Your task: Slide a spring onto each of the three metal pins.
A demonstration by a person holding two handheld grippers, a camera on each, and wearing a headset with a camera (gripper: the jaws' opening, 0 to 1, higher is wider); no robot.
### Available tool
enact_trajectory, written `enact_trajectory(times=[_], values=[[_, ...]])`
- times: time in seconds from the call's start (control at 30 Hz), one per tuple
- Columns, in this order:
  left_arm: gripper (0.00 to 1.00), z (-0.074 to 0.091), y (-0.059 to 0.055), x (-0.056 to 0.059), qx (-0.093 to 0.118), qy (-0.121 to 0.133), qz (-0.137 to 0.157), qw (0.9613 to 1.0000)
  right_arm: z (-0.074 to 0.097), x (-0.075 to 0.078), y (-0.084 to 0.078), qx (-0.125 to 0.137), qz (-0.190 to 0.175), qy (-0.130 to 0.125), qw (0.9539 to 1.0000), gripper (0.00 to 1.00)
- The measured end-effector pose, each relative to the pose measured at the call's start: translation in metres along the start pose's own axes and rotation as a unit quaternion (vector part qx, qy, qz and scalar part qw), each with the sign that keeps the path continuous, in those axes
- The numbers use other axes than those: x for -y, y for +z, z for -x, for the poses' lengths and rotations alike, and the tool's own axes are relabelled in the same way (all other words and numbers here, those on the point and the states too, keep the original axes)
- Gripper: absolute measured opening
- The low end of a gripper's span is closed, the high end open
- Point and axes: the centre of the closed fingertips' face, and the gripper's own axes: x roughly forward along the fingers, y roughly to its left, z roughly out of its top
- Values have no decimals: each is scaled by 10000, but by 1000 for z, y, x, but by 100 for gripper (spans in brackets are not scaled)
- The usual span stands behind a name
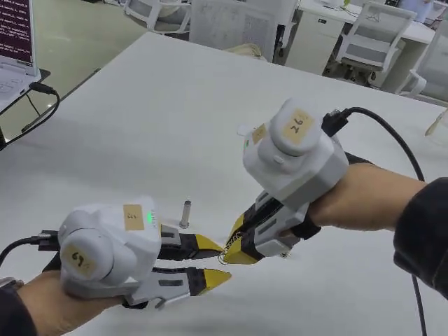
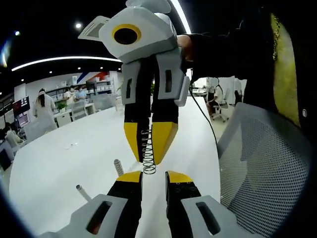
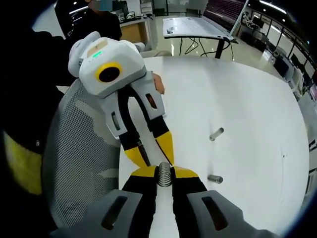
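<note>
In the head view, the spring (image 1: pixel 225 253), a thin wire coil, is pinched between the yellow tips of the right gripper (image 1: pixel 234 248). The left gripper (image 1: pixel 213 260) lies just beside it with its jaws spread. A short grey metal pin (image 1: pixel 185 213) stands upright on the smooth white desk (image 1: pixel 175 126). Office chairs (image 1: pixel 371 35) stand beyond.

In the left gripper view, the spring (image 2: pixel 147 151) shows as fine bright turns. Its lower end pokes out below the right gripper's wedge tips, above the left gripper's (image 2: pixel 153 177) gap. A grey mesh chair (image 2: pixel 262 163) is at the right.

In the right gripper view, the spring (image 3: pixel 164 174) is seen end-on as a ring. 2 pins (image 3: pixel 216 134) stand on the desk.
</note>
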Motion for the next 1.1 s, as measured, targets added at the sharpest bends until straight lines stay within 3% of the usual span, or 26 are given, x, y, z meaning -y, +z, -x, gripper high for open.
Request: enact_trajectory(times=[0.07, 0.17, 0.6, 0.9, 1.1], values=[[16, 2, -3, -2, -11, 45, 167, 9999, 1, 2, 1, 17, -6, -18, 10000, 8], [18, 5, -5, -3, -18, 73, 182, 9998, 2, 4, 2, 23, 7, -51, 10000, 8], [43, 17, -17, -14, -21, 413, 430, 9982, 3, 9, 6, 31, 84, -118, 9999, 8], [60, 25, -26, -24, -105, 684, 411, 9968, 3, 12, 10, 43, 149, -144, 9998, 8], [65, 30, -35, -27, -216, 830, 395, 9955, 4, 15, 13, 44, 200, -181, 9996, 8]])
